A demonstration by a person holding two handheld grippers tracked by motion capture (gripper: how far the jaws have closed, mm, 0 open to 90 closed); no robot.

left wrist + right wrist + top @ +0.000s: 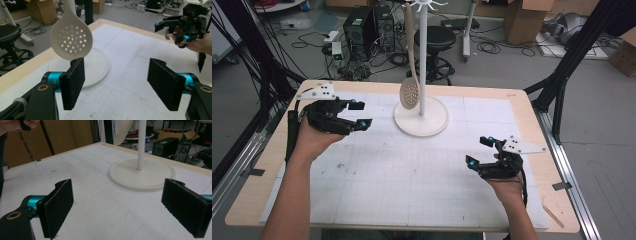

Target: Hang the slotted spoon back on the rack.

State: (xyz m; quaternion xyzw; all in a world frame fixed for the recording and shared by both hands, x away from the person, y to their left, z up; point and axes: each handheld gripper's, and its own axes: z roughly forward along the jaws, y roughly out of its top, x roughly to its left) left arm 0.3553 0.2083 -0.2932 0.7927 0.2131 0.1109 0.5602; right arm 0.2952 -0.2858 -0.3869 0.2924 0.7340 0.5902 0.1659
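While my left gripper (360,113) stood open and empty, the spoon (71,39) hung just ahead. Next I had to close on it. My right gripper (478,150) waited open.

My wooden table (532,107) carries a white gridded mat (402,170); on the mat's far side stands a white rack's round base (421,120).

A black stool (434,37), computer towers (368,25) and cardboard boxes (524,17) beyond.
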